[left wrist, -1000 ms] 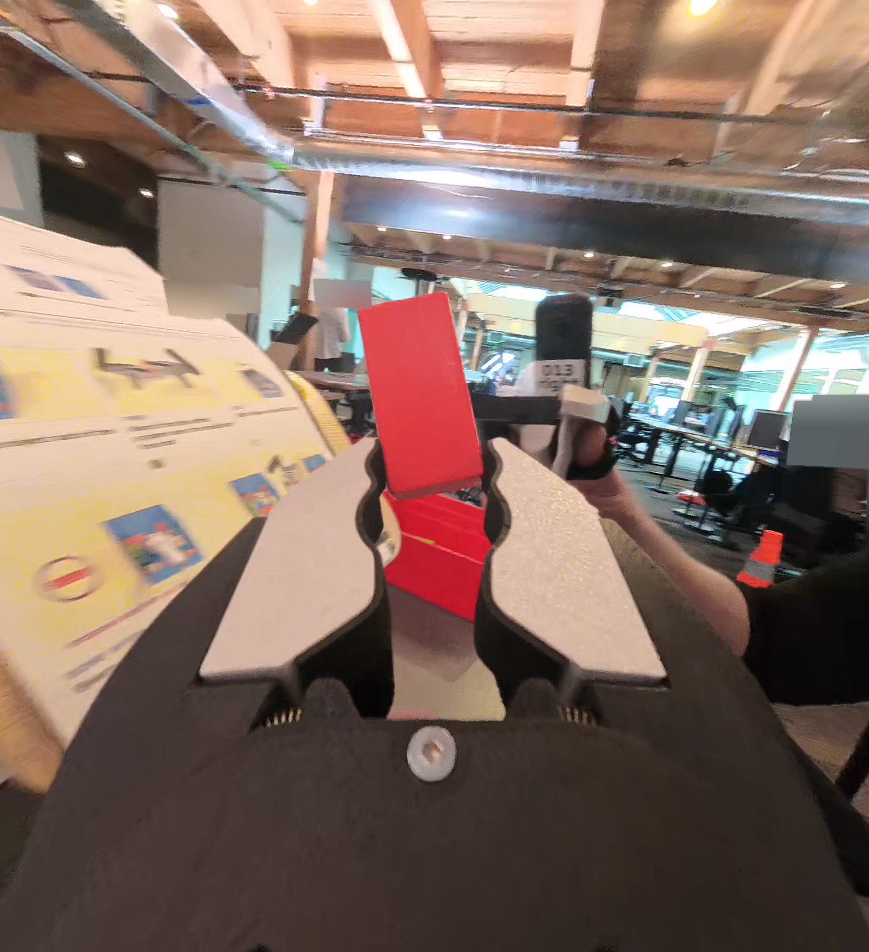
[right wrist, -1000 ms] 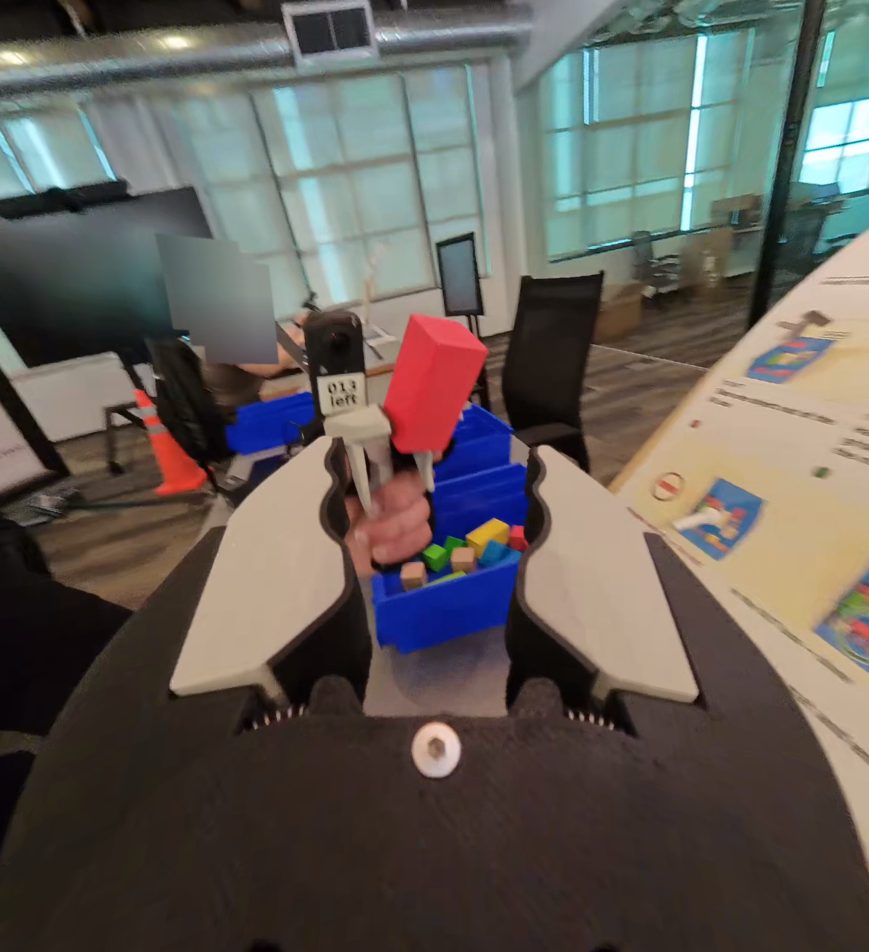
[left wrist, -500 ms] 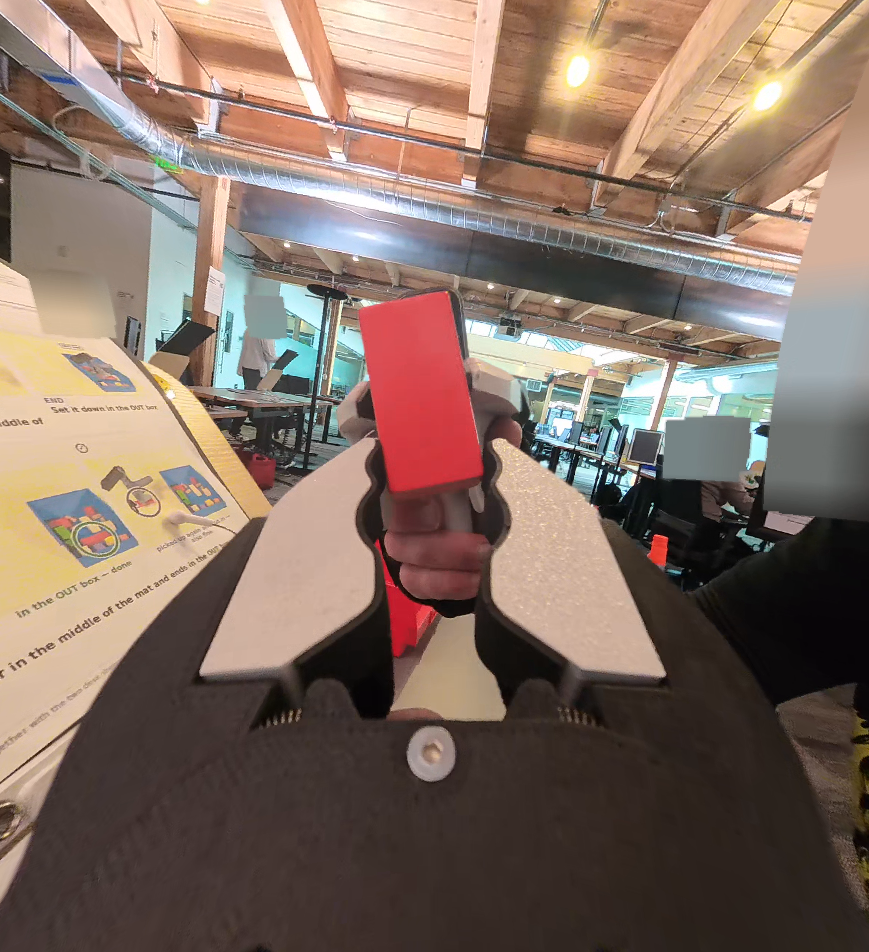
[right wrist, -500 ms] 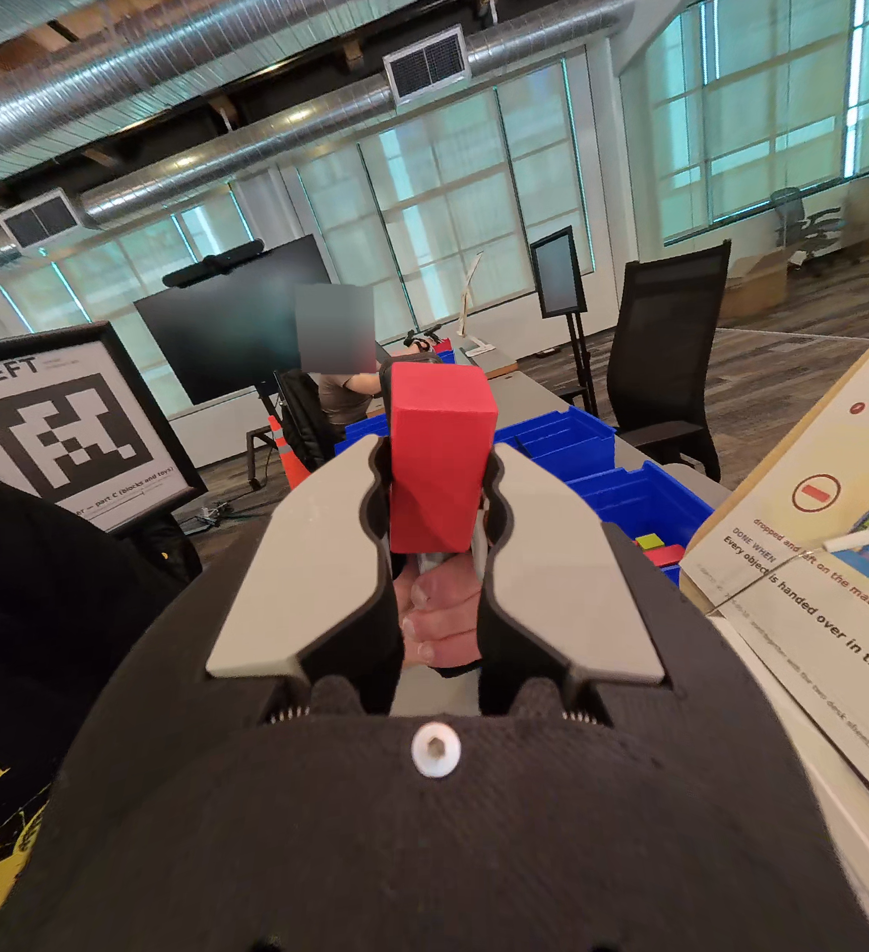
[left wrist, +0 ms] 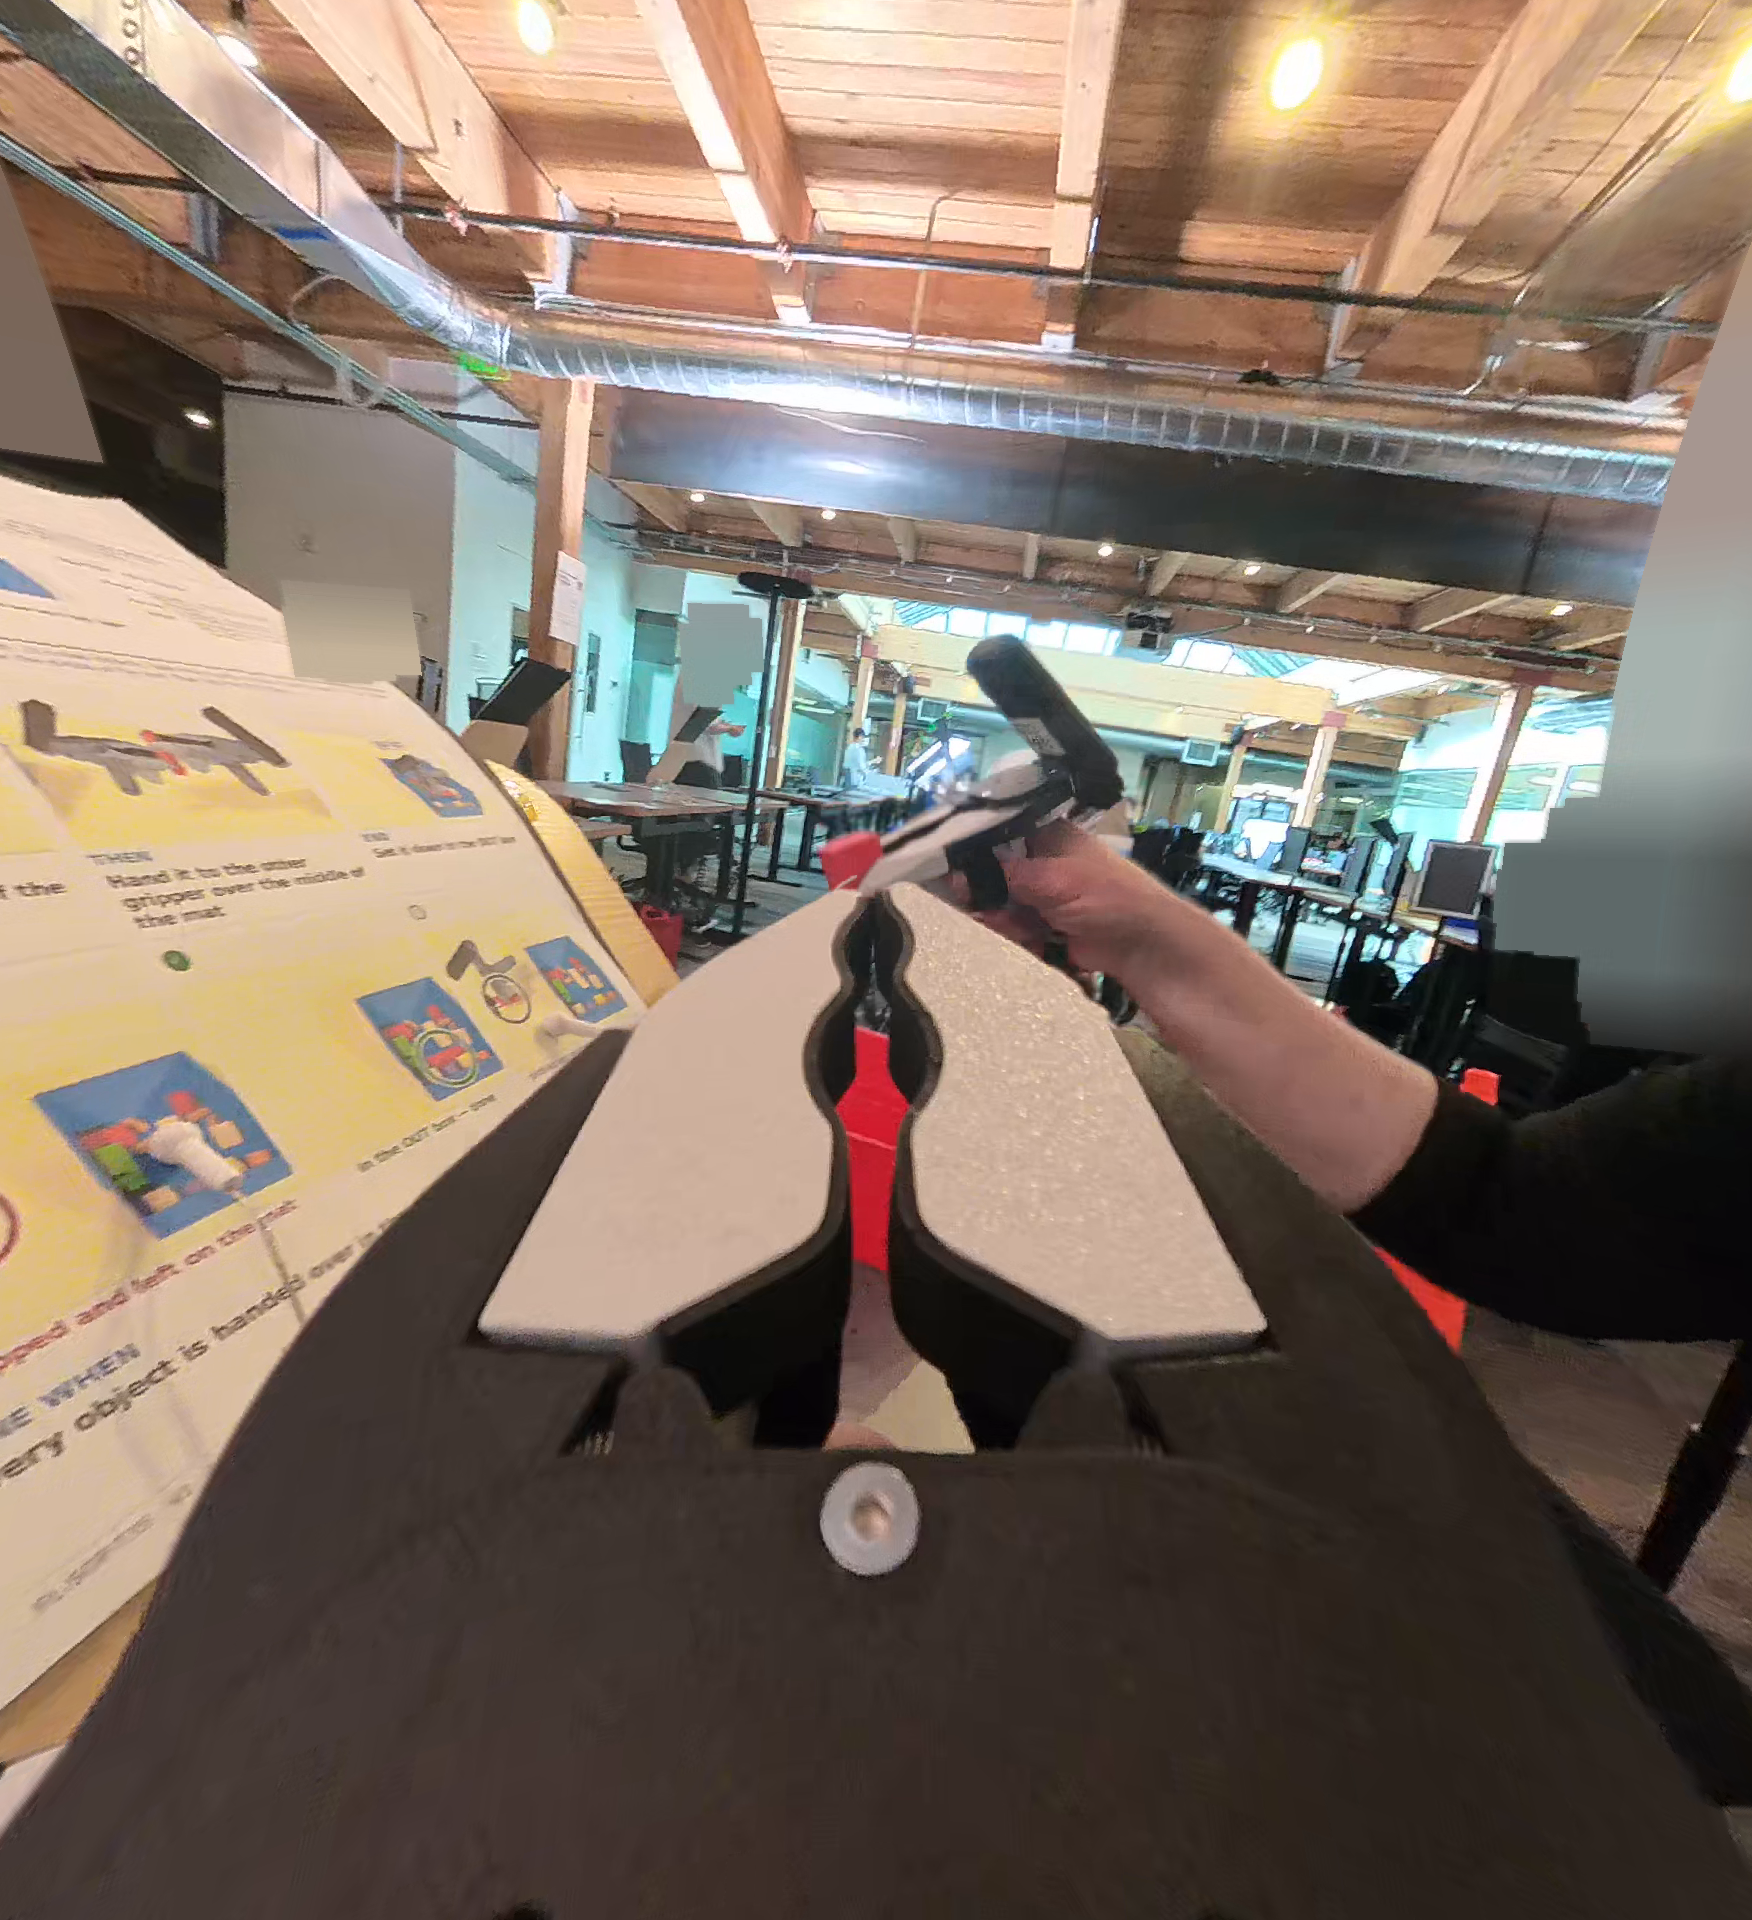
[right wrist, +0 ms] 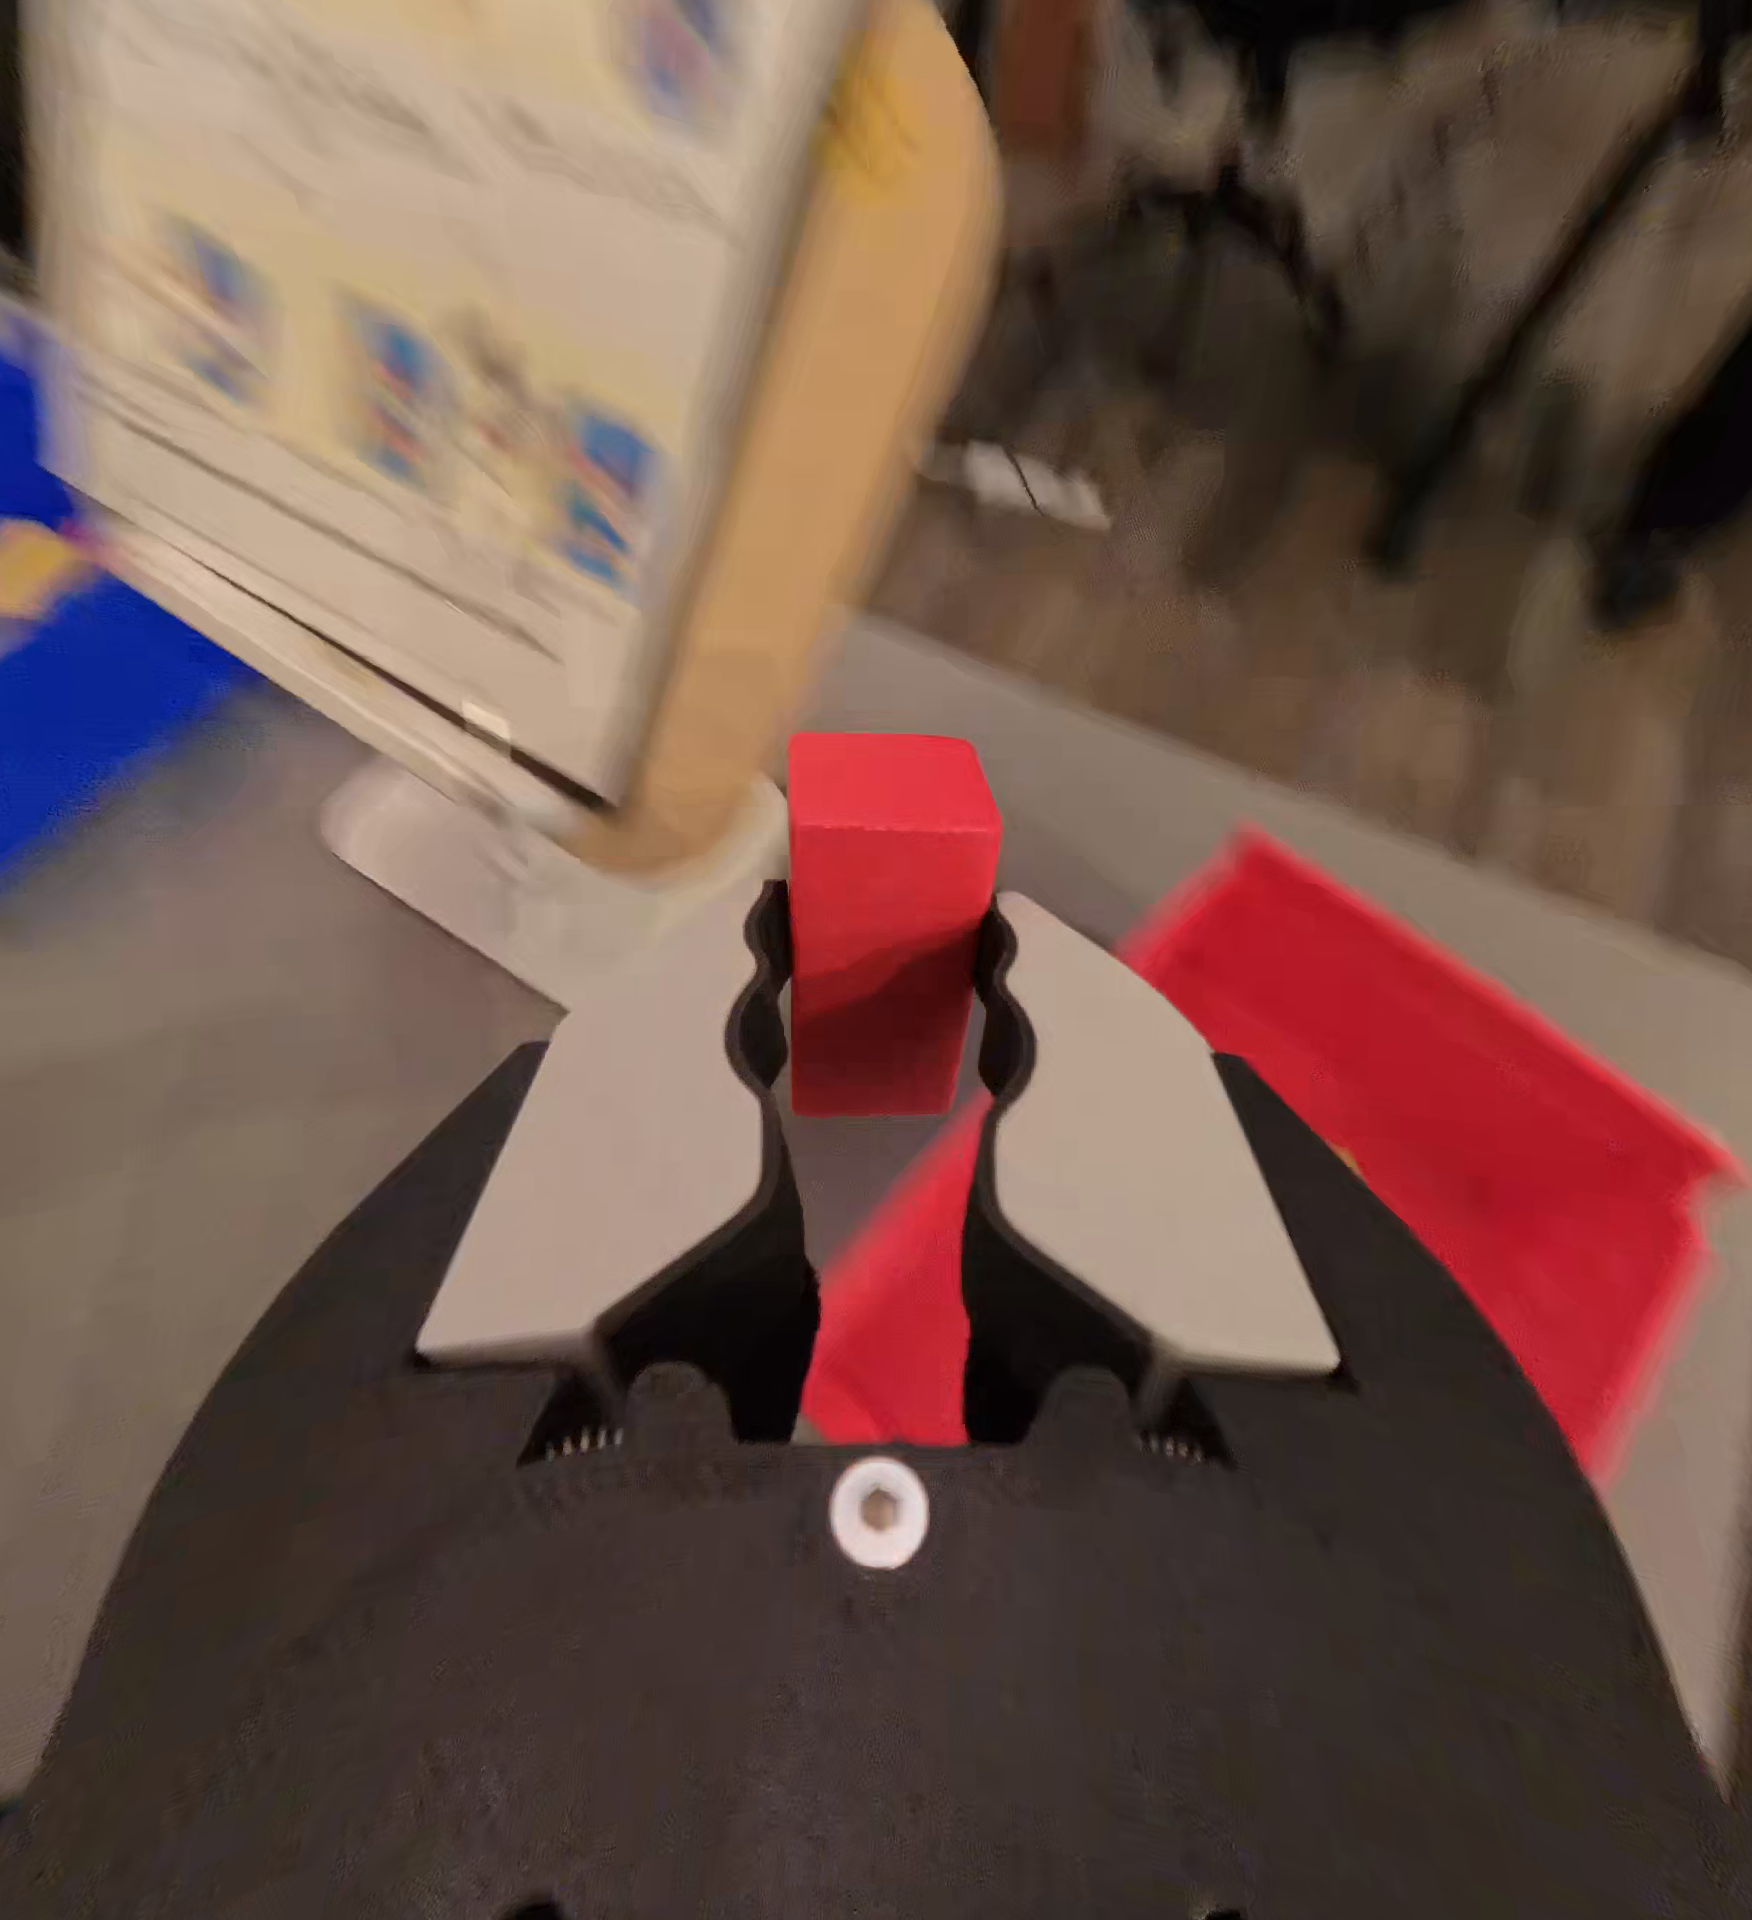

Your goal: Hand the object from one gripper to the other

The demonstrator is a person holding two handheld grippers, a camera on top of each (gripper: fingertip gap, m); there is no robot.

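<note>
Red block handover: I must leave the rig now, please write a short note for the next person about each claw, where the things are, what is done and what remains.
Left claw: shut, nothing between its fingers.
Right claw: shut on the red block, both pads pressing its sides; the block stands upright and sticks out past the fingertips.
Things: the red bin sits on the grey table, just below and right of the right claw. The instruction board stands behind it.
Done: the block is in the right claw alone.
Left: probably place the block in the red bin.
</note>
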